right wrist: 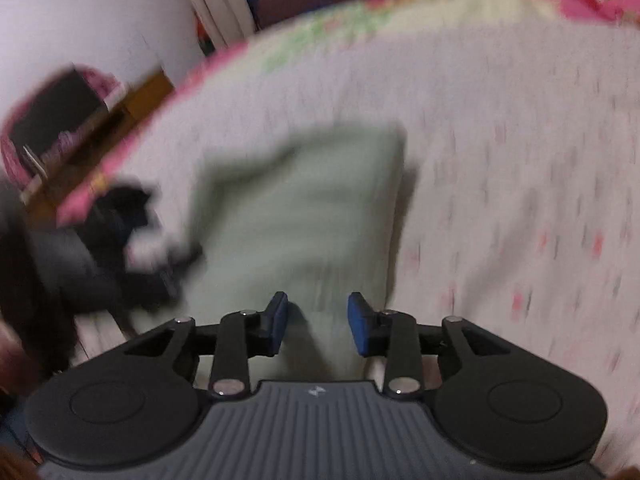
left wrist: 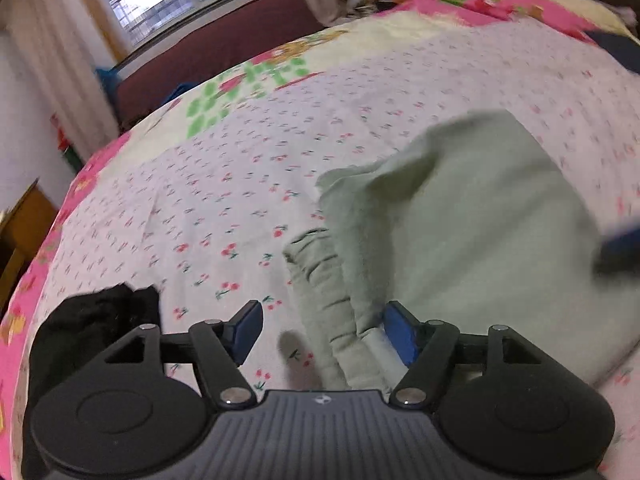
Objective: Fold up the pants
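Note:
Pale green pants point(left wrist: 472, 220) lie folded on the flowered bedsheet point(left wrist: 224, 184), with the gathered elastic waistband point(left wrist: 320, 280) at the near left edge. My left gripper point(left wrist: 324, 332) is open just above the waistband, holding nothing. The right wrist view is blurred; there the pants point(right wrist: 304, 208) lie ahead of my right gripper point(right wrist: 318, 324), which is open and empty over the near end of the cloth. A blurred blue finger of the right gripper point(left wrist: 620, 244) shows at the right edge of the left wrist view.
A black garment point(left wrist: 96, 320) lies on the bed at the near left, also visible in the right wrist view point(right wrist: 120, 216). A dark red bench point(left wrist: 224, 52) and window are beyond the bed. Wooden furniture point(right wrist: 120, 104) stands left of the bed.

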### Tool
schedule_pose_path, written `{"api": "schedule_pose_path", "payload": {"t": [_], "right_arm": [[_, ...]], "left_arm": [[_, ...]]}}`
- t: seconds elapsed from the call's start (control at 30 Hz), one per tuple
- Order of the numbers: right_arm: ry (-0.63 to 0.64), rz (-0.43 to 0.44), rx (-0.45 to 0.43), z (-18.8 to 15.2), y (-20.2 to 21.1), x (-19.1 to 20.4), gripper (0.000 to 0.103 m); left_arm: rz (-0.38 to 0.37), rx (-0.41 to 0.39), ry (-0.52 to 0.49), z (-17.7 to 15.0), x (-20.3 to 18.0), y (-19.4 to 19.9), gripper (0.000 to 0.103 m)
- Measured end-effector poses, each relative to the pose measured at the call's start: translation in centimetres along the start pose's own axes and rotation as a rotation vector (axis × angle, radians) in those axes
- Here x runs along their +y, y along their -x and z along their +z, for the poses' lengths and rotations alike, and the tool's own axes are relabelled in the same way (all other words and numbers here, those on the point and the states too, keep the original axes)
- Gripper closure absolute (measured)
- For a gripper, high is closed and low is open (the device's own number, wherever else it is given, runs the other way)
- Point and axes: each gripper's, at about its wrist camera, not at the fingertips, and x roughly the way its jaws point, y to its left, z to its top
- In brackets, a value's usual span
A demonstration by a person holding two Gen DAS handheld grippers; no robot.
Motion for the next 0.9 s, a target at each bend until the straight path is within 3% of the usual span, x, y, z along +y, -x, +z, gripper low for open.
{"api": "schedule_pose_path", "payload": {"t": [0.17,0.23,0.33,0.5,0.57,0.63,0.7,0.77,0.9], "right_arm": [[-0.009,0.013,-0.110,1.4,3.7,0.2,0.067],[0.015,-0.006,-0.060,1.0,3.6,0.4,0.049],[0.036,-0.018,0.032,-1.6,2.9,0.9,0.049],[0.038,0.000,-0.020,-3.6,5.3,2.1,0.050],[0.030,-0.014,-0.064,-3.9,6.4,2.1,0.051],[-0.012,-0.032,-0.106,-3.7,7.3,1.3,0.050],[-0.047,-0.044,-0.132,-4.1,8.2,0.7,0.050],[-0.055,-0.055,-0.140,-4.4,8.2,0.6,0.049],[-0.061,-0.055,-0.122,-5.1,8.1,0.5,0.049]], "left_arm": [[0.030,-0.025,0.144,0.6,1.1,3.0,0.022],[0.006,-0.050,0.218,0.0,0.6,4.8,0.022],[0.009,-0.076,0.269,-0.9,-1.0,6.7,0.016],[-0.071,-0.037,0.343,-3.0,-3.3,7.9,0.013],[-0.080,-0.012,0.315,-3.5,-4.6,7.8,0.013],[-0.037,-0.039,0.249,-3.3,-5.9,8.7,0.013],[-0.056,-0.059,0.250,-3.2,-6.4,9.4,0.007],[-0.084,-0.058,0.255,-3.2,-6.8,9.3,0.001],[-0.062,-0.060,0.224,-3.3,-7.5,9.2,0.001]]}}
